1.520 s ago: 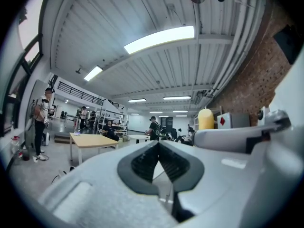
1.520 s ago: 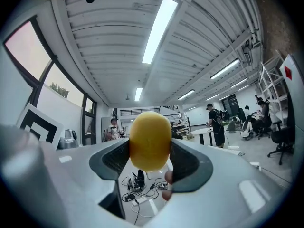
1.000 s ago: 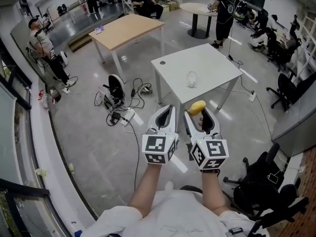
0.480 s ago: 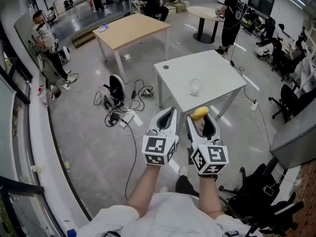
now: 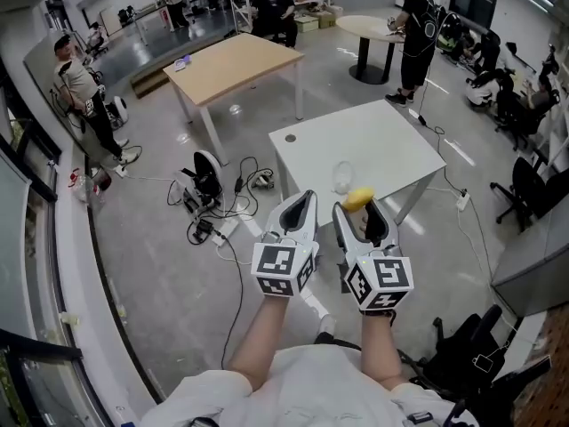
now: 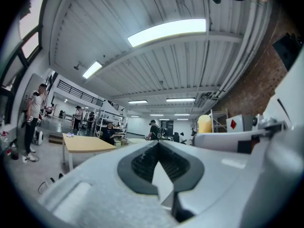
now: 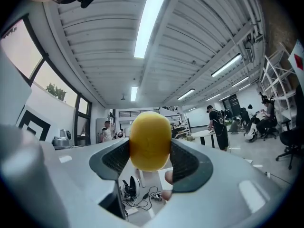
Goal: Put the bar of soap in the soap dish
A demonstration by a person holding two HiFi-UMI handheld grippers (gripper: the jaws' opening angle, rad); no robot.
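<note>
Yellow bar of soap [image 7: 150,141] is sitting clamped between the jaws of the right gripper [image 5: 356,208], pinched across its middle with the rounded end poking out past the tips. The left gripper [image 6: 159,145] is riding alongside at about 9 o'clock of the right one, jaws together at the tips and nothing in them. The person is holding both out in front of their chest, over the floor and not over the desk [image 5: 382,136] yet.

The soap dish [image 5: 343,175], a small clear thing, is sitting on the white desk at roughly 12 o'clock from the soap, near the desk's front edge and apart from both grippers. It's looking empty, but it's too small for me to swear to it.

So I'm reading this as the carry step: the soap is picked up, not delivered. The next move is calling for bringing the right gripper forward over the dish, lowering the soap into it, then easing the jaws apart. The bar is looking slick and rounded, so I'm guessing it could squirt out if the squeeze shifts.
</note>
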